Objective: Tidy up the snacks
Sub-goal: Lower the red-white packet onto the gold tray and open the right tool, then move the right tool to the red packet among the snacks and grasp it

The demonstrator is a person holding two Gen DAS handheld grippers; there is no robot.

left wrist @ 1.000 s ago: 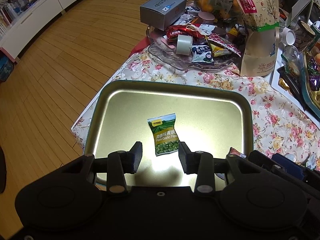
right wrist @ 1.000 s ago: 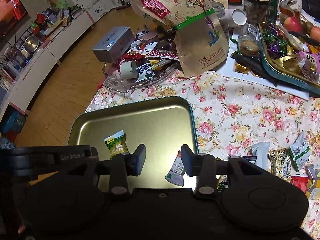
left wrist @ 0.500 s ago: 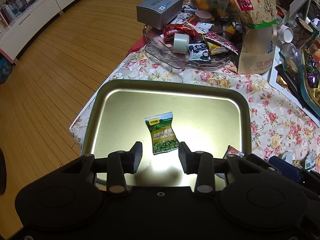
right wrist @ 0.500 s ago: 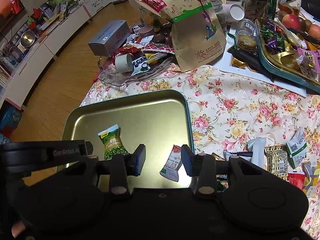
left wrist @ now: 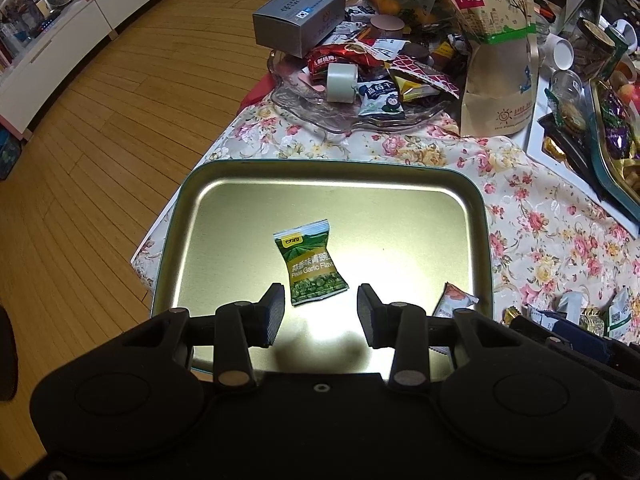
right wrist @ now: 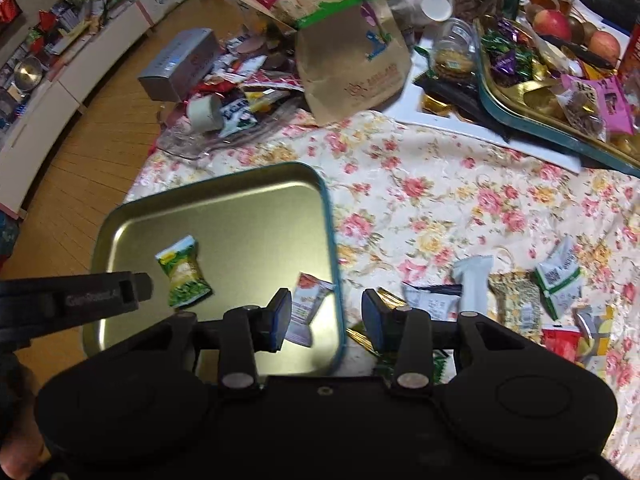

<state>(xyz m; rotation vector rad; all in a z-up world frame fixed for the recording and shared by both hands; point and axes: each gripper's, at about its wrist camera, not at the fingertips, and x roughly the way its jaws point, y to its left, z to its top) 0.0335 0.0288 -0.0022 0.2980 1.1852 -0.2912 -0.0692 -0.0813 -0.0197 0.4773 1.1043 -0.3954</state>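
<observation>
- Two snack packets sit inside the shallow gold metal tray with the teal rim (left wrist: 478, 200), which rests on the floral tablecloth (right wrist: 440, 208) near the table's edge.
- One is a green garlic-pea packet (left wrist: 310, 267), lying flat around the middle of the tray. The left gripper (left wrist: 320, 312) hangs right above its near end with the jaws spread wide, nothing between them.
- The other is a small white and orange packet (right wrist: 308, 306) in the tray's near right corner, close to the rim.
- The right gripper (right wrist: 326, 316) is also wide open and holding nothing. It straddles the tray's right rim, with one finger over that white and orange packet and the other over the cloth.
- More loose snack packets (right wrist: 516, 296) are scattered on the cloth just right of the tray.
- Farther back there's a clear glass dish (left wrist: 320, 112) piled with wrappers, a grey cardboard box (left wrist: 298, 18) and a tall kraft paper pouch (left wrist: 498, 80).
</observation>
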